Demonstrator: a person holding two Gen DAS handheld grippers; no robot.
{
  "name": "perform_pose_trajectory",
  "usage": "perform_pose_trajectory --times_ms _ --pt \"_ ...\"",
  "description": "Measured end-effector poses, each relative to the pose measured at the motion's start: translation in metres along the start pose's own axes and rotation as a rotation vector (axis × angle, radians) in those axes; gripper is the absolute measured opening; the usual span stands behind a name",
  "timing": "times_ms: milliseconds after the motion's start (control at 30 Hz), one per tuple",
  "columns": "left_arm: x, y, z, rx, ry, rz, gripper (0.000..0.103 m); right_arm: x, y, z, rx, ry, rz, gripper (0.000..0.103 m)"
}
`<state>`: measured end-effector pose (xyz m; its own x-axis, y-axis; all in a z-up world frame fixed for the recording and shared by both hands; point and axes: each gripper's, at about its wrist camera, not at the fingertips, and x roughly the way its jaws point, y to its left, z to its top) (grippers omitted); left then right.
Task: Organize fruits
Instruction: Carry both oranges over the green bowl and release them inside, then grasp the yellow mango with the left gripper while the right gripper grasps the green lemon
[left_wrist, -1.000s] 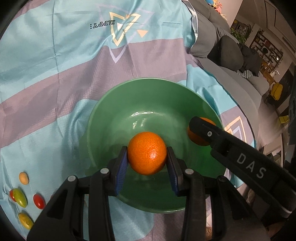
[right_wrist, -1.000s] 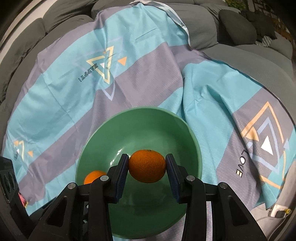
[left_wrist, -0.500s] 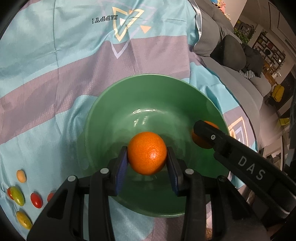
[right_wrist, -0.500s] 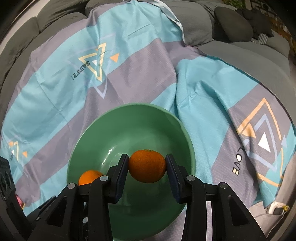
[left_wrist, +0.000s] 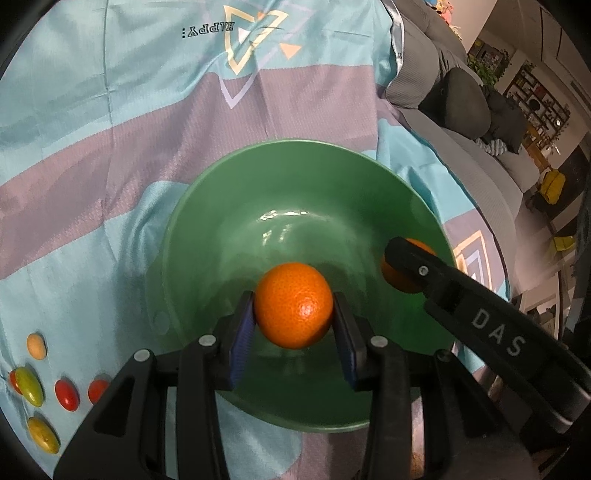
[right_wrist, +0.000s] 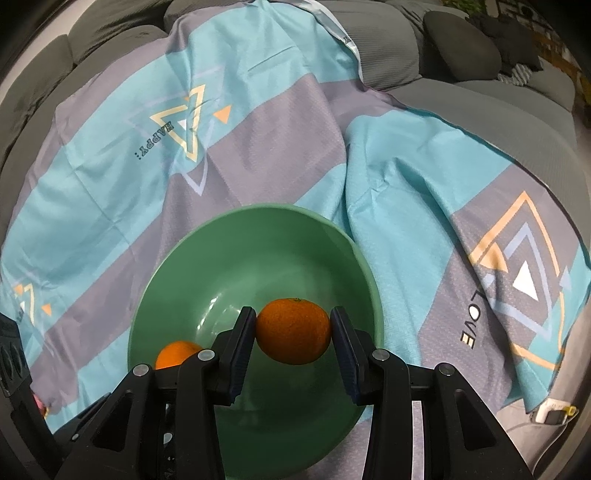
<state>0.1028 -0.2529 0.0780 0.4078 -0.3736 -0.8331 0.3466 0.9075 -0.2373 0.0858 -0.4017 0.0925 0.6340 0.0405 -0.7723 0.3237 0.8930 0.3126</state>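
My left gripper (left_wrist: 294, 322) and right gripper (right_wrist: 293, 336) each pinch 1 round orange tangerine (left_wrist: 293, 305) over the glossy green bowl (left_wrist: 221, 206); my right arm half hides the second tangerine (left_wrist: 400, 275).

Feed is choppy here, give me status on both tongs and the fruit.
Left tongs shut on an orange. Right tongs shut on a second orange. Both over the green bowl, bowl empty. Nothing blocking.

- First orange (left_wrist: 293, 304): round, bright, pebbled peel, clamped between the left gripper's (left_wrist: 294, 321) blue pads, held over the bowl's near half.
- Second orange (right_wrist: 293, 330): slightly flattened, stem dimple up, gripped by the right gripper (right_wrist: 293, 334) above the bowl.
- Green bowl (right_wrist: 258, 236): glossy, upright on the striped cloth.
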Motion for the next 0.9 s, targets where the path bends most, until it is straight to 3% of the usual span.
perform_pose_trajectory --times_ms 67,167,333,567,800,900 --pt "-0.004 0.0 -0.001 0.003 -0.004 -0.005 0.046 0.0 0.0 0.0 -0.01 0.004 0.003 0.045" --pt "-0.019 0.003 -0.001 -0.009 -0.053 -0.022 0.063 -0.005 0.004 0.0 -0.024 -0.012 0.031 0.061" --pt "-0.062 0.016 -0.009 -0.007 -0.127 0.029 0.071 -0.023 0.018 -0.002 -0.068 -0.052 0.055 0.065" --pt "-0.131 0.083 -0.045 -0.142 -0.21 0.132 0.073 -0.048 0.048 -0.009 -0.153 -0.087 0.074 0.065" --pt "-0.194 0.148 -0.094 -0.248 -0.282 0.295 0.072 -0.074 0.092 -0.031 -0.283 -0.097 0.158 0.065" --pt "-0.208 0.165 -0.111 -0.29 -0.304 0.311 0.072 -0.08 0.113 -0.042 -0.338 -0.085 0.199 0.065"
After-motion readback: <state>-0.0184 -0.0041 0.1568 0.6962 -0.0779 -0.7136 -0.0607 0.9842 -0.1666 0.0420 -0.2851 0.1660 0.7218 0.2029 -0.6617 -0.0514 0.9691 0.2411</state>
